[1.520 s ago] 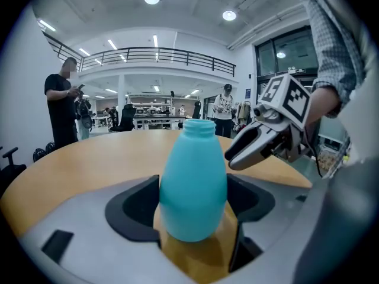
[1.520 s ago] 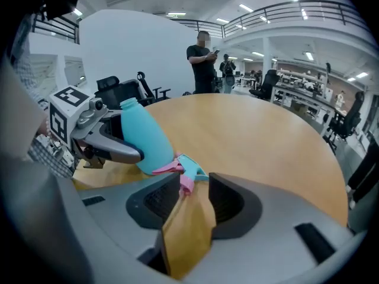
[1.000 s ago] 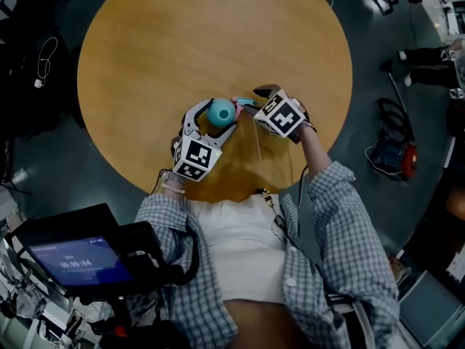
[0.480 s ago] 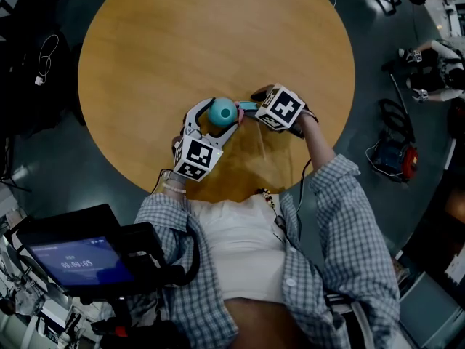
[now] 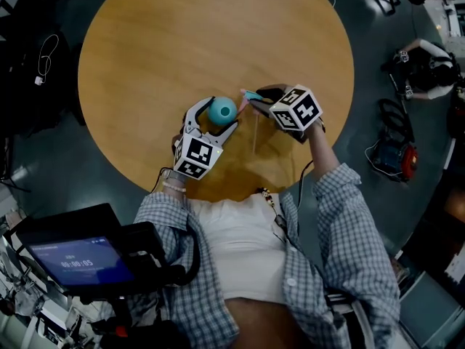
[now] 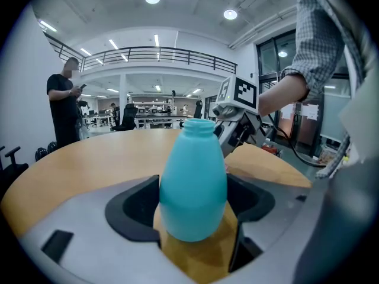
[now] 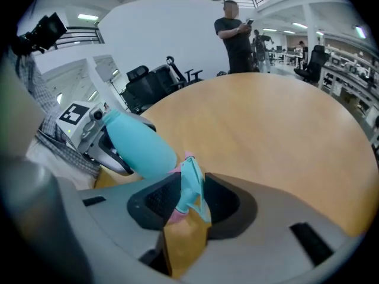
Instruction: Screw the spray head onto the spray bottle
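A teal spray bottle (image 5: 222, 110) stands on the round wooden table (image 5: 182, 35) near its front edge, its neck open at the top (image 6: 198, 125). My left gripper (image 5: 216, 116) is shut on the bottle's body (image 6: 192, 182). Just to its right, my right gripper (image 5: 256, 102) holds the teal and pink spray head (image 5: 251, 97), whose thin tube (image 5: 255, 133) hangs down beside the bottle. In the right gripper view the spray head (image 7: 190, 185) sits between the pads, which have just been closing on it. The bottle (image 7: 139, 144) leans in from the left there.
A person (image 6: 62, 108) stands beyond the table's far side. On the floor to the right lies a red and black device (image 5: 396, 155) with cables. A dark screen (image 5: 80, 260) sits at the lower left, by my body.
My right gripper has shifted to the right and rolled, carrying the spray head off the bottle's neck. The left gripper and bottle have stayed put.
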The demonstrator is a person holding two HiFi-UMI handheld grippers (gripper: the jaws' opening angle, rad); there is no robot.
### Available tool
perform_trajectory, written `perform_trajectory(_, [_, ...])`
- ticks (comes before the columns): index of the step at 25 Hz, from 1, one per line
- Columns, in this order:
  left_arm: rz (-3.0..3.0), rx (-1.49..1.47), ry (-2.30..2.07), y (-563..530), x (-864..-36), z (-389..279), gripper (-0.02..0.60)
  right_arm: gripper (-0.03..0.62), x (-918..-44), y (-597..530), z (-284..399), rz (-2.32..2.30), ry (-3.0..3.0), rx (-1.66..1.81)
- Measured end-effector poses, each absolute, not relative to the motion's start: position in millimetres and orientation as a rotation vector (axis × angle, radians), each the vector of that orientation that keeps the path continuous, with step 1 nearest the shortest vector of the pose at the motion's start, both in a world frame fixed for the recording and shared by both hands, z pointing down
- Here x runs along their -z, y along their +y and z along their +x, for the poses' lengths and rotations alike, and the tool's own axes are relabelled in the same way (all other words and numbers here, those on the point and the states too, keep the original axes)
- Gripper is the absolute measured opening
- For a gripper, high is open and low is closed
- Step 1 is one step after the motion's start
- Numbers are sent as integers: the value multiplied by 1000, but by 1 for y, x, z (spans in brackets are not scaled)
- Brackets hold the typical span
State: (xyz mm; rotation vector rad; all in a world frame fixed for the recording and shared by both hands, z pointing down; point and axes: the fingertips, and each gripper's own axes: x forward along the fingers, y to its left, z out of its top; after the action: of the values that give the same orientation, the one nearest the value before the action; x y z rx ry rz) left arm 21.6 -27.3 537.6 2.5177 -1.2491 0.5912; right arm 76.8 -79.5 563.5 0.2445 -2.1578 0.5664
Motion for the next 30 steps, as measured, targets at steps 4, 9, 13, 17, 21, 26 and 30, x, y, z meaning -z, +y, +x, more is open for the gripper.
perform_trajectory(4, [2513, -594, -1252, -30, -539, 22, 365, 117, -536, -97, 81, 370, -2296, -576])
perform_trajectory(9, [2503, -601, -1257, -34, -542, 21, 366, 117, -479, -123, 81, 554, -2475, -350])
perform_trajectory(13, [2500, -602, -1255, -38, -545, 21, 365, 115, -402, -137, 71, 698, -2617, -81])
perform_trajectory(17, [2496, -601, -1257, -41, -547, 20, 366, 117, -310, -131, 55, 819, -2801, 130])
perform_trajectory(21, [2491, -601, -1260, -43, -549, 19, 366, 117, -280, -107, 33, 809, -2836, 287])
perform_trajectory(26, [2492, -593, -1259, -45, -550, 19, 365, 117, -296, -88, 17, 747, -2761, 438])
perform_trajectory(30, [2491, -592, -1256, -44, -550, 20, 365, 117, -333, -73, 8, 707, -2696, 430])
